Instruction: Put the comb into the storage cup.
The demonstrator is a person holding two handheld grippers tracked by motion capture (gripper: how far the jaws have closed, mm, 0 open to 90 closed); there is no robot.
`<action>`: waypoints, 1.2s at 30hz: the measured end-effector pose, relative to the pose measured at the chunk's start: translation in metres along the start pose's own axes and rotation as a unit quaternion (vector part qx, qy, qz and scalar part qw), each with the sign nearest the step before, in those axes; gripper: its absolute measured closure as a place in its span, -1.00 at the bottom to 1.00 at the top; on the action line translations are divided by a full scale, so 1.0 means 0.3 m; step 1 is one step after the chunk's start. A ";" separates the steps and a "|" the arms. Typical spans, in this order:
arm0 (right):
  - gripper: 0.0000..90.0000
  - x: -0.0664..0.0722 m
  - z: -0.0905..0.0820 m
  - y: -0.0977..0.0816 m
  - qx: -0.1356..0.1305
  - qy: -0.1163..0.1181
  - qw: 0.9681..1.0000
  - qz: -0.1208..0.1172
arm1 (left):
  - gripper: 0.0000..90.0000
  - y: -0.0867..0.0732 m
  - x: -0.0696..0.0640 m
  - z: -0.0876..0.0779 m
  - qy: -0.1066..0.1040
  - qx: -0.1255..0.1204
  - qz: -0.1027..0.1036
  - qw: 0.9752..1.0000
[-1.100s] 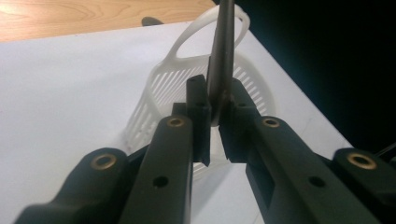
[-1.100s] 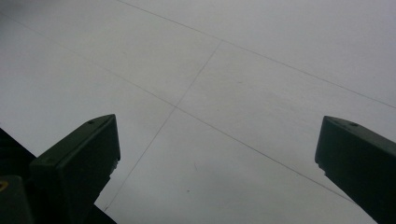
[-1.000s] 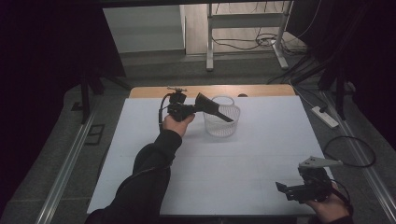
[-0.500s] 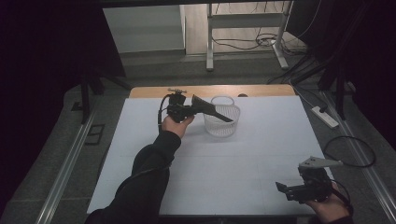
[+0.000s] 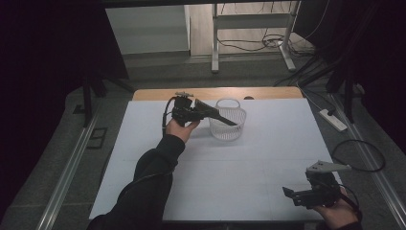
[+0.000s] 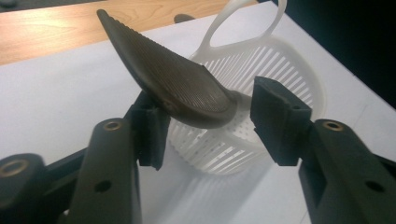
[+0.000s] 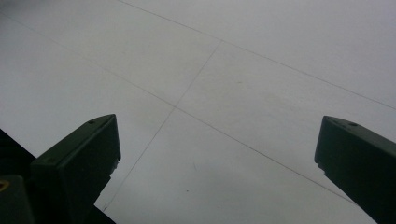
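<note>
Item: dark ribbed scoop, over white basket at table far centre. L gripper jaws just opening, approx half open; scoop against one pad, other clear. Release under way, scoop not yet settled in basket. R gripper near right, jaws wide, empty.

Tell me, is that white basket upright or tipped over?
Upright. The white basket stands on its base on the table, rim and handle up; the dark ribbed piece leans over it.
</note>
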State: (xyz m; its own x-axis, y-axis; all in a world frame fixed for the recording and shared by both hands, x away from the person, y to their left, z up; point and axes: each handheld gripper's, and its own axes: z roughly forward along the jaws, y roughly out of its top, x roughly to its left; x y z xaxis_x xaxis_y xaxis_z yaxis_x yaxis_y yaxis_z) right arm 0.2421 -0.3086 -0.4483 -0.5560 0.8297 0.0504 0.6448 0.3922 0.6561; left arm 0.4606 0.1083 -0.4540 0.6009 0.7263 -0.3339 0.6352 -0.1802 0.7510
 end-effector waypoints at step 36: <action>-0.99 0.004 -0.002 0.000 -0.002 -0.001 1.000 -0.003 | -1.00 -0.010 -0.022 -0.115 0.051 0.001 0.094 0.994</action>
State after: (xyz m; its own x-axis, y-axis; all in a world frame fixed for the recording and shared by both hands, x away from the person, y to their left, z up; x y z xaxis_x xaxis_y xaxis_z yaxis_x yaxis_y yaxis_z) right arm 0.2411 -0.3079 -0.4478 -0.5599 0.8273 0.0450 0.6385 0.3962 0.6598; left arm 0.4381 0.1270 -0.4344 0.6572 0.7427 -0.1285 0.5176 -0.3208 0.7932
